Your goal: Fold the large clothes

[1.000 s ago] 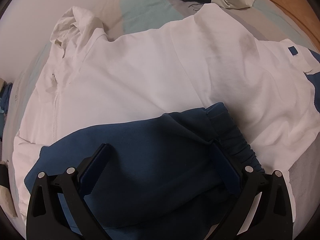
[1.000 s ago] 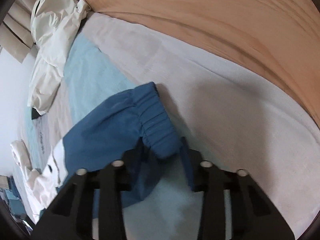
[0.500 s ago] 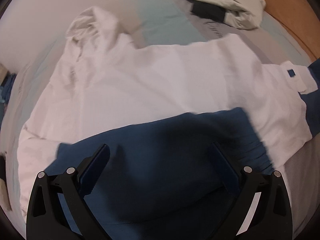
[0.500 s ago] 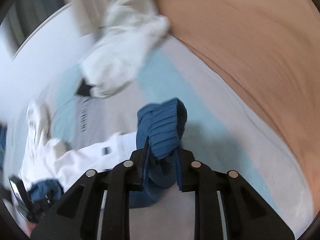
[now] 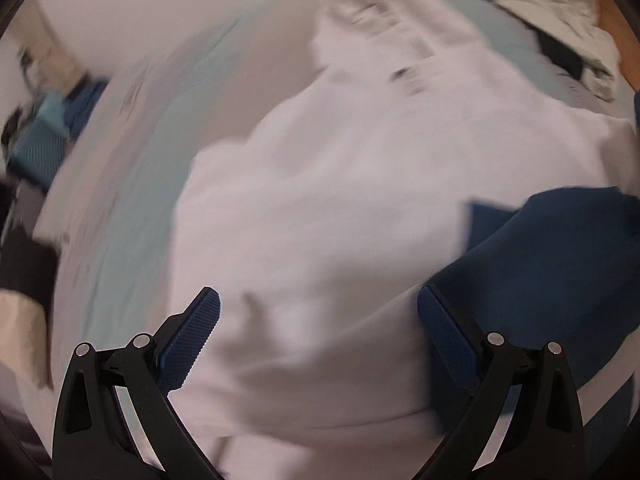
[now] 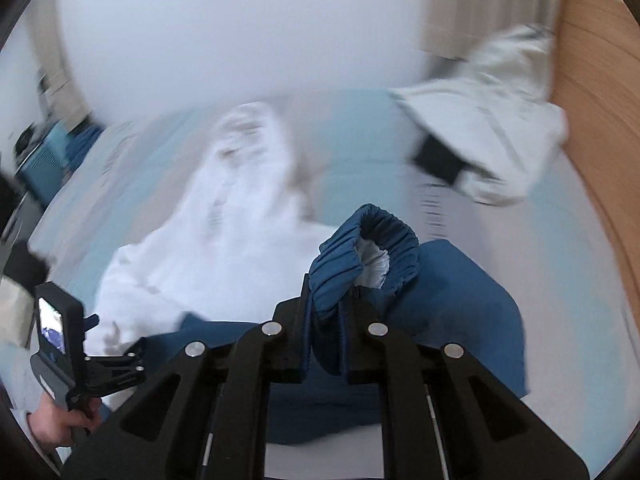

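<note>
A white jacket (image 5: 360, 160) with dark blue sleeves lies spread on the bed. My left gripper (image 5: 318, 294) hangs open above its white body with nothing between the pads; one blue sleeve (image 5: 540, 264) lies to its right. In the right wrist view my right gripper (image 6: 330, 300) has its jaws closing on the elastic blue cuff (image 6: 384, 236), whose ring stands up above the fingers with white lining showing. The rest of that sleeve (image 6: 460, 300) trails below on the sheet. The white jacket body (image 6: 224, 232) lies beyond, to the left. Both views are blurred.
A second pale garment (image 6: 492, 128) lies crumpled at the bed's far right by the wooden headboard (image 6: 592, 120). Blue things (image 6: 44, 160) sit beside the bed at far left. A hand (image 6: 52, 420) holds the other gripper's camera unit (image 6: 56, 332) at lower left.
My left gripper swung left, off the blue sleeve and over the white body. My right gripper shut on the blue cuff, lifted it off the sheet and rolled toward the jacket.
</note>
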The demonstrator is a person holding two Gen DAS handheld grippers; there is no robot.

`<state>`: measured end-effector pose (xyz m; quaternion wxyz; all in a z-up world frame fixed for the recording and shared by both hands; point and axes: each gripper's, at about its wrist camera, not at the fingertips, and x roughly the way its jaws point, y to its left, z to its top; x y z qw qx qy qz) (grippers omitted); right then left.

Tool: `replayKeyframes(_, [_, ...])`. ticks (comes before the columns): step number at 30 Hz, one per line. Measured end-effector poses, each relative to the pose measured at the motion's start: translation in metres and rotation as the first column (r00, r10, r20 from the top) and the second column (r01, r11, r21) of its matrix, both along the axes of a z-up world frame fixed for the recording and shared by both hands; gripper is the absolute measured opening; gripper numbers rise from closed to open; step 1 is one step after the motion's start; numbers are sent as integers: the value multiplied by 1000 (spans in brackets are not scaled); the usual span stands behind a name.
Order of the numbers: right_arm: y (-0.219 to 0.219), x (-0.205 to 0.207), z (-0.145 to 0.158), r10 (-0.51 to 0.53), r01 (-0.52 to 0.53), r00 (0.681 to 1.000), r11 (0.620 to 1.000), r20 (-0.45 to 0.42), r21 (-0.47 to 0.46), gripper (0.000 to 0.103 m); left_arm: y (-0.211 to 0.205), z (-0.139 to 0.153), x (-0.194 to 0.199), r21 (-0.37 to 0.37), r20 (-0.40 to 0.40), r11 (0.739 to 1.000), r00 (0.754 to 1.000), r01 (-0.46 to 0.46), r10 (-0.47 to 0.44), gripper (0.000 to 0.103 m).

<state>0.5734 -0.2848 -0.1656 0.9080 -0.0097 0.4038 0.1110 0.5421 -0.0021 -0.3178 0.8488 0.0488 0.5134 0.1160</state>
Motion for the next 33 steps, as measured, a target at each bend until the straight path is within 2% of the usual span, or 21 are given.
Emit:
replayKeyframes(6, [130, -10, -21, 117, -115, 992, 993, -53, 29, 10, 74, -29, -18, 9, -62, 996, 994, -90, 90, 98])
replayKeyframes(8, [164, -12, -27, 153, -151, 986, 988, -64, 28, 10, 99, -37, -24, -16, -79, 993, 990, -118, 117, 98])
replayKeyframes(12, [233, -19, -43, 222, -221, 970, 975, -99, 25, 10, 126, -28, -30, -37, -54, 991, 990, -129, 127, 98])
replayKeyframes(17, [297, -32, -63, 295, -296, 947, 955, -128, 13, 10, 159, -5, -39, -55, -7, 989, 991, -134, 134, 97])
replayKeyframes(21, [336, -37, -79, 331, -333, 932, 943, -148, 11, 10, 184, 5, -42, -63, 18, 987, 989, -145, 146, 97])
replayKeyframes(26, [362, -32, -109, 331, -335, 924, 942, -191, 8, 10, 197, -10, -48, -88, -8, 983, 987, -161, 161, 97])
replayKeyframes(28, [366, -29, -127, 338, -345, 910, 939, -239, 15, 10, 201, -12, -51, -87, -7, 981, 985, -172, 173, 97])
replayKeyframes(31, [363, -26, -143, 352, -353, 886, 934, -303, 53, 16, 202, -14, -56, -93, -7, 978, 982, -187, 187, 97])
replayKeyframes(33, [356, -28, -137, 362, -352, 881, 932, -305, 90, 28, 202, -8, -61, -121, 6, 975, 982, -189, 191, 97])
